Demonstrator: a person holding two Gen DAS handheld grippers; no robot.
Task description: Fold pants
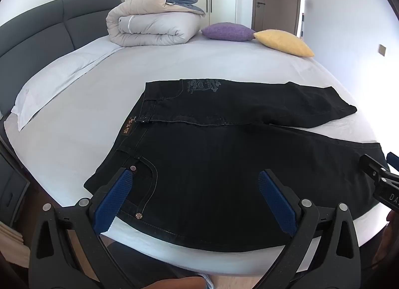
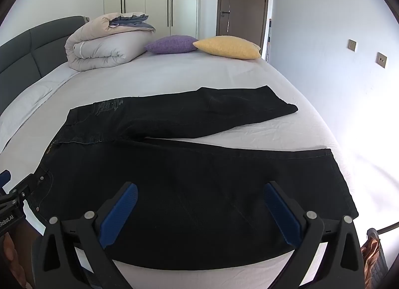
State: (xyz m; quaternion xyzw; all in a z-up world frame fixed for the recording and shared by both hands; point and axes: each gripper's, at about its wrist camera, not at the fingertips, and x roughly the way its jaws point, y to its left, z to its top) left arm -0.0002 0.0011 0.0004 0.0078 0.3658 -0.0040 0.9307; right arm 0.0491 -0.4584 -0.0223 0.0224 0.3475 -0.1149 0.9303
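Black jeans [image 1: 224, 164] lie flat on the white bed sheet [image 1: 174, 64], waistband to the left, both legs spread to the right in a V. They also show in the right wrist view [image 2: 199, 184]. My left gripper [image 1: 197, 184] is open, its blue pads [image 1: 117, 199] hovering over the near hip and front pocket. My right gripper [image 2: 199, 196] is open over the near leg, above its lower part. The far leg [image 2: 224, 111] lies angled away toward the wall.
A folded duvet [image 1: 154, 24], a purple cushion [image 1: 227, 31] and a yellow cushion [image 1: 284, 42] sit at the far side of the bed. A grey headboard [image 1: 37, 39] runs along the left. A white wall [image 2: 336, 39] is on the right.
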